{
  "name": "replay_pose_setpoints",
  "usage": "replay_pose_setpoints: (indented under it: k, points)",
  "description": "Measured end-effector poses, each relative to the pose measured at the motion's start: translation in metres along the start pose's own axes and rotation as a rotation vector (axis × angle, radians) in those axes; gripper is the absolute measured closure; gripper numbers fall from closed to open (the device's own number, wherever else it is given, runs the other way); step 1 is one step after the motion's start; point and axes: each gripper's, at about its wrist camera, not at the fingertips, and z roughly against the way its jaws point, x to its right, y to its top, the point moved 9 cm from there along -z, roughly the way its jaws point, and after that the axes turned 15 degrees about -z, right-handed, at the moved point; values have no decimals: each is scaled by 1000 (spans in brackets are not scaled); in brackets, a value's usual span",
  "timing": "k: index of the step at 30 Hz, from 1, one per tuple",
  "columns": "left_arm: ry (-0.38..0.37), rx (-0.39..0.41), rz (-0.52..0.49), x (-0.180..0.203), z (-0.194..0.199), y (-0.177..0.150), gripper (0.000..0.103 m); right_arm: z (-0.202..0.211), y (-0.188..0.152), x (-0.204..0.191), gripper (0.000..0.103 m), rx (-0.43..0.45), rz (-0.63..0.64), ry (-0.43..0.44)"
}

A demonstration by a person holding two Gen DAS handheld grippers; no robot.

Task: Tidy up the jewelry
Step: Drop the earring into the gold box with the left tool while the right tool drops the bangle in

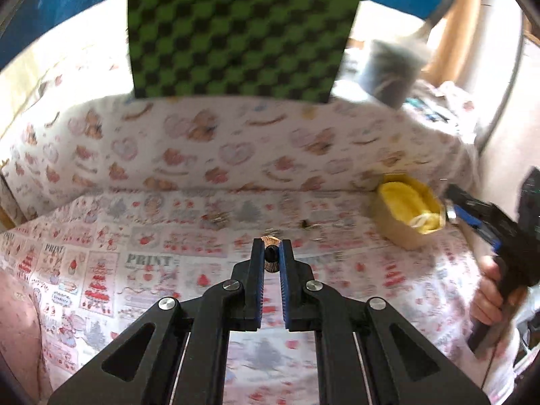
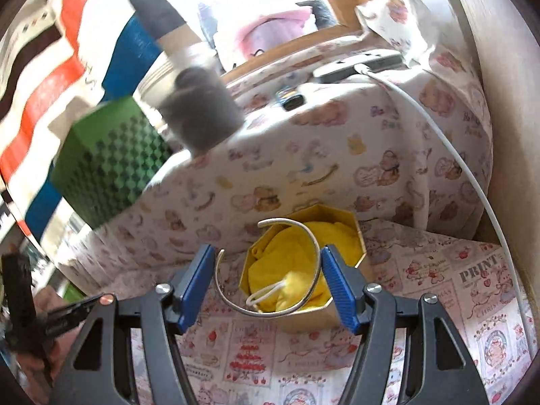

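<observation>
The printed cloth on the table (image 1: 152, 270) lies open ahead of the left tongs (image 1: 271, 253) and off to their left — only a few small blurred pieces of jewelry (image 1: 219, 217) sit near the back. Behind them the cloth-covered ledge (image 1: 236, 141) rises like a wall, with a green checkered box (image 1: 236, 33) and a grey cup (image 1: 391, 71) on top. To the right the gold octagonal box (image 2: 359, 236) with its yellow pouch (image 2: 290, 263) stands against that ledge, just ahead of the right tongs (image 2: 268, 273) — a white cable (image 2: 455, 155) drapes down the far right side.
</observation>
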Motion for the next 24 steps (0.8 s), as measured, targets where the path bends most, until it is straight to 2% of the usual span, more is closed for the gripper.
replay_pose_setpoints:
  k: [7, 11, 13, 15, 20, 24]
  points:
    - [21, 45, -83, 32, 1, 18, 96, -18, 9, 0, 40, -7, 23, -14]
    - [20, 31, -90, 39, -9, 21, 96, -28, 6, 4, 40, -11, 41, -51]
    - [1, 21, -83, 42, -15, 22, 95, -30, 7, 8, 39, -25, 21, -42]
    - [-10, 11, -78, 45, -20, 21, 95, -28, 9, 9, 34, -33, -8, -7]
    - [-12, -3, -83, 54, -32, 25, 95, -4, 26, 13, 34, 22, -54, 32]
    - [-33, 14, -104, 73, -40, 42, 96, 12, 39, 26, 31, 59, -109, 47]
